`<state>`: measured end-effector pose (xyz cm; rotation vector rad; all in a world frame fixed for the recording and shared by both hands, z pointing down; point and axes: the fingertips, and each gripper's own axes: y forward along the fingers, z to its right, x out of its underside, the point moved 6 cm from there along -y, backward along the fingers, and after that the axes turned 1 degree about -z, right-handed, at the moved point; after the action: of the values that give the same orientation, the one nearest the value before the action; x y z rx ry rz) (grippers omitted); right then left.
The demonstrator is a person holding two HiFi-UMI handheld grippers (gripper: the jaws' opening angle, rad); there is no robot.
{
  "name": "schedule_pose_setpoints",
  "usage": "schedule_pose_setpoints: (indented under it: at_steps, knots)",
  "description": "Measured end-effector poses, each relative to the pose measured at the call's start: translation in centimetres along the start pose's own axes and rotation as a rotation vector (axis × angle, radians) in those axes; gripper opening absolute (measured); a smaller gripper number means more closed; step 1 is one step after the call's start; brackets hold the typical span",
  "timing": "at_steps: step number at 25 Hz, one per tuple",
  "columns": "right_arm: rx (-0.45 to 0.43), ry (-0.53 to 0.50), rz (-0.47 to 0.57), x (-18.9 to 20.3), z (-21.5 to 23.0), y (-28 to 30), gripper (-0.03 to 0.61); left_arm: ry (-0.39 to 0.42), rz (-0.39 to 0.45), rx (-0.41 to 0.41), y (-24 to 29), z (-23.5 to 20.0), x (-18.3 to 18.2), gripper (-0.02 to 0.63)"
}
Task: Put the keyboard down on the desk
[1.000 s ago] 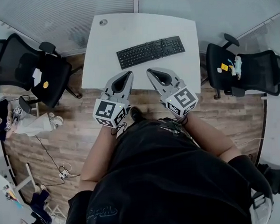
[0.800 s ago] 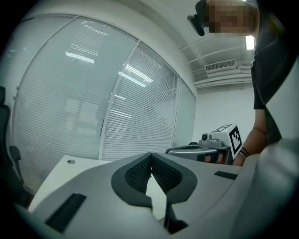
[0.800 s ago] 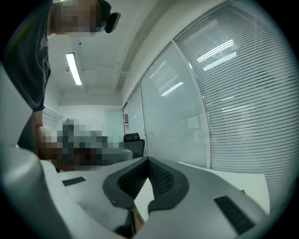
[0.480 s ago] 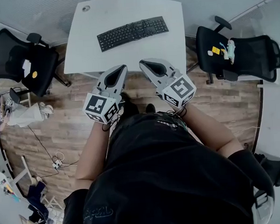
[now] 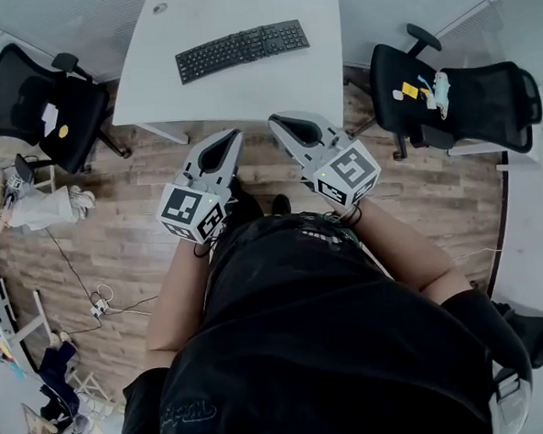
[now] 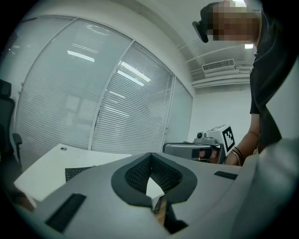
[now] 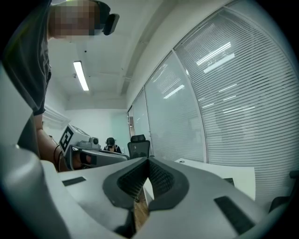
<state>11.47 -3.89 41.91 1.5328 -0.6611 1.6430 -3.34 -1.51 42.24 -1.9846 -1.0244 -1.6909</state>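
keyboard (image 5: 241, 50): black, full-size w/ number pad, lies flat on the white desk (image 5: 245, 89), in the far half of the top and a bit slanted (its right end is further from the person); no gripper touches it
desk: white top w/ rounded corners and a small round cable hole (image 5: 159, 7) near the far left corner; it stands on the wooden floor (image 5: 116, 221)
left gripper (image 5: 231, 137): jaws closed together, the tips meet, nothing is between them; it is over the floor, just before the desk's near edge, and points toward the desk, well apart from the keyboard
right gripper (image 5: 279, 124): jaws also fully closed, it has hold of nothing; it is beside the left gripper, w/ the tip near the desk's near edge
both grippers: side by side, the tips lean toward each other, the marker cubes are close to the person's body
left chair (image 5: 35, 102): black office chair at the desk's left side, w/ a white sheet and a small orange spot on the seat
right chair (image 5: 457, 99): black office chair at the desk's right side, w/ some small things on the seat (one yellow, one light, too small to tell more)
floor at left: thin cables (image 5: 98, 300) lie on the boards
background: glass walls w/ blinds (image 6: 126, 112) behind the desk; in the right gripper view another black chair (image 7: 139, 145) stands far off
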Motion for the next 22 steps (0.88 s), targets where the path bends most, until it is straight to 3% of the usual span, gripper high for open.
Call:
schedule_pose_setpoints:
  at_steps: [12, 22]
  knots:
    - [-0.043, 0.004, 0.009, 0.7, -3.4, -2.8, 0.023, 0.004, 0.000, -0.053, -3.5, 3.6, 1.4, 0.015]
    - [-0.017, 0.008, 0.018, 1.5, -8.8, -3.8, 0.023, 0.011, -0.007, -0.012, -7.8, 5.4, 2.4, 0.015]
